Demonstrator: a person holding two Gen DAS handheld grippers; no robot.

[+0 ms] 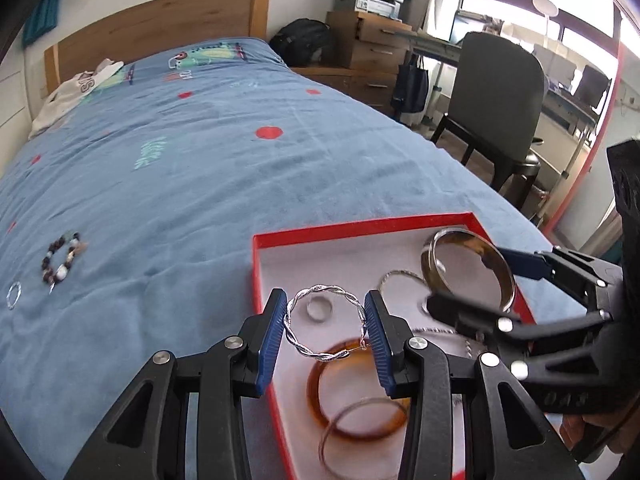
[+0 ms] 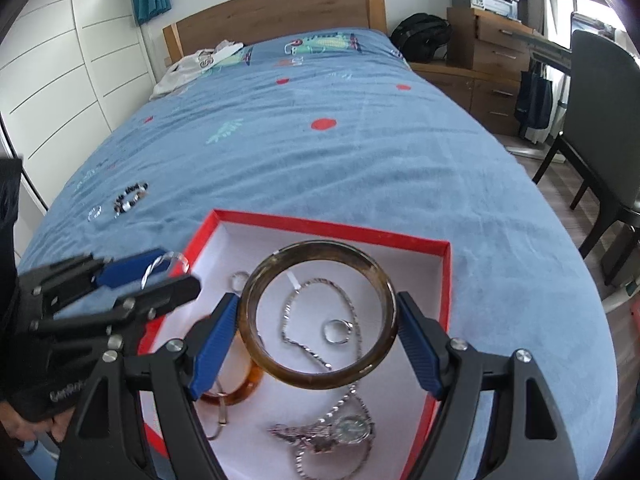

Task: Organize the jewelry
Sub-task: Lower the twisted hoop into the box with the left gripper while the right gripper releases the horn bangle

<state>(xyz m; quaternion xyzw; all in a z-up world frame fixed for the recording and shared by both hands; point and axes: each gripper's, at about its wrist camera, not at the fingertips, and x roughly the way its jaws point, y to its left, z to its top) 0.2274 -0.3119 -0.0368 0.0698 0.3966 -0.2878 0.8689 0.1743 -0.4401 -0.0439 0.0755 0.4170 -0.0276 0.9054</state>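
Note:
A red box [image 1: 256, 264] with a white lining lies on the blue bedspread; it also shows in the right wrist view [image 2: 444, 280]. My left gripper [image 1: 326, 322] is shut on a twisted silver bracelet [image 1: 298, 342] over the box's left side. My right gripper [image 2: 320, 328] is shut on a brown bangle [image 2: 320, 380] above the box; the bangle also shows in the left wrist view [image 1: 430, 260]. In the box lie an amber bangle [image 1: 316, 404], a silver ring [image 2: 336, 332], a chain necklace [image 2: 292, 320] and a watch [image 2: 352, 430].
A beaded bracelet [image 1: 60, 258] and a small silver ring [image 1: 14, 294] lie on the bedspread, left of the box. White clothing [image 2: 192, 64] sits by the wooden headboard. A dark chair [image 1: 496, 92], a drawer unit and a desk stand to the right of the bed.

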